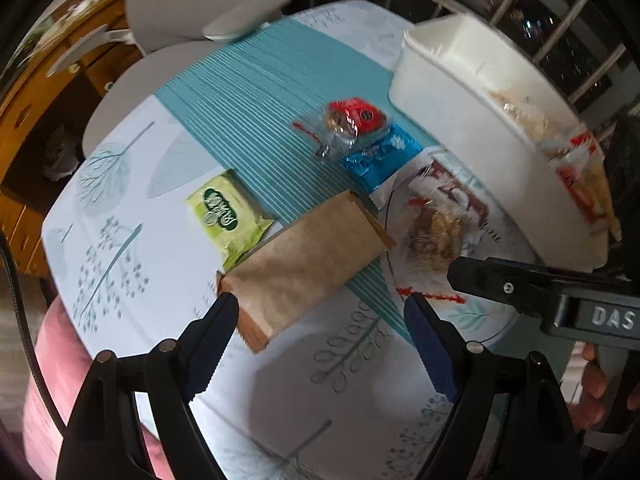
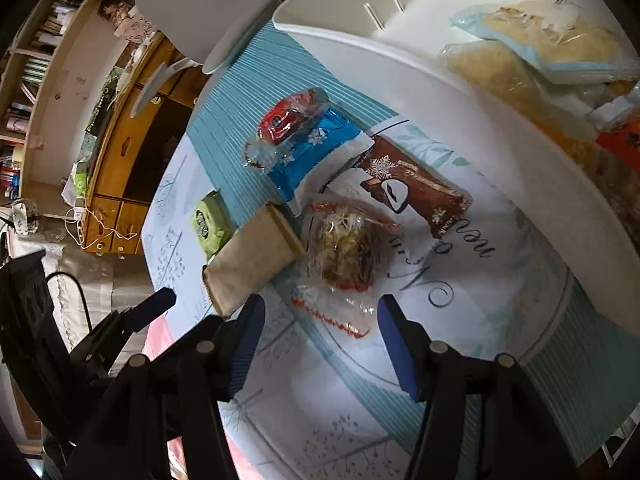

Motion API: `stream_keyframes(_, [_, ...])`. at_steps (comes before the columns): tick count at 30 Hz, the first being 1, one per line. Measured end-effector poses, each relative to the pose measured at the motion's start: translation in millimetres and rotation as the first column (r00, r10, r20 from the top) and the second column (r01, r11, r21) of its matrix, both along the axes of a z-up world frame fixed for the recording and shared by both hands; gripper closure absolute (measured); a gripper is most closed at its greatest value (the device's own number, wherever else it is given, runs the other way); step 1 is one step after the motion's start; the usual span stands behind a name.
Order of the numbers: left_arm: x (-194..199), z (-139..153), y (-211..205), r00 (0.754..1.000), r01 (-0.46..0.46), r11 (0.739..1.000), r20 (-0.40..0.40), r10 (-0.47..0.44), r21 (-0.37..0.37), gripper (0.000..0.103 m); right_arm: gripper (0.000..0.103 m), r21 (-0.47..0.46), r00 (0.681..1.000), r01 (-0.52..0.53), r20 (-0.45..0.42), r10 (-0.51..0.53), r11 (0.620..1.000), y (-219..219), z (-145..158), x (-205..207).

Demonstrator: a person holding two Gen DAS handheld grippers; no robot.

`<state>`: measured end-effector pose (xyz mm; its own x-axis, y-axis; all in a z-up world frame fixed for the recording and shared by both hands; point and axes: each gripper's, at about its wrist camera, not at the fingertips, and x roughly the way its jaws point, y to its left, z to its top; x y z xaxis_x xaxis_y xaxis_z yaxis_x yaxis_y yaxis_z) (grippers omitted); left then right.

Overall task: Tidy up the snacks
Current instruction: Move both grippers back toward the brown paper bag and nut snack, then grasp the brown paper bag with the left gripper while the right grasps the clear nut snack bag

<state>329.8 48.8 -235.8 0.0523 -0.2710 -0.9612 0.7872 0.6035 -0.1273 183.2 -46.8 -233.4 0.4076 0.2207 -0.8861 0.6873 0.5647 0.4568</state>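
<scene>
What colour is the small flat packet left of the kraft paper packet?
Light green packet with a darker green logo, clearest in the left wrist view.

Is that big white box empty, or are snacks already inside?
Not empty. The white box already holds several wrapped snacks, piled at one end in the right wrist view.

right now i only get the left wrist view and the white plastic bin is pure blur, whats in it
observer: the white plastic bin holds clear packets of pale beige snacks, one of them edged light blue.
operator: are the right tongs open
observer: yes, the right tongs are open, aimed at the clear packet of brown nut clusters.
operator: anything printed on the one next to it
observer: the brown foil wrapper carries a white snowflake print.
</scene>
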Motion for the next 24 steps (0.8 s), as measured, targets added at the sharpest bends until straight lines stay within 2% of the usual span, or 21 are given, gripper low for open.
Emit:
stream_keyframes(10, [9.5,-38.8,-21.3,0.999,0.053,0.997,0.005,-0.053,0.062,0.019,0.044,0.015,0.999,-0.003,-0.032,0.004,1.0,-5.8,-18.1,10.7])
stream_keyframes(17, [13.9,-42.5,-29.1,0.997,0.059,0.997,0.041,-0.061,0.041,0.019,0.044,0.0,0.999,-0.017,-0.047,0.017,1.0,-8.8,-22.4,16.3])
stream_keyframes(23, [24.5,-45.1,-40.4,0.998,0.056,0.998,0.033,-0.057,0.015,0.014,0.044,-0.021,0.998,-0.034,-0.06,0.032,0.999,-8.4,-22.0,17.4])
stream_keyframes(24, [25.6,-47.8,-41.2,0.998,0.06,0.998,0.012,-0.061,0.013,0.014,0.044,-0.024,0.997,-0.035,-0.063,0.034,0.999,-8.8,-22.3,17.6])
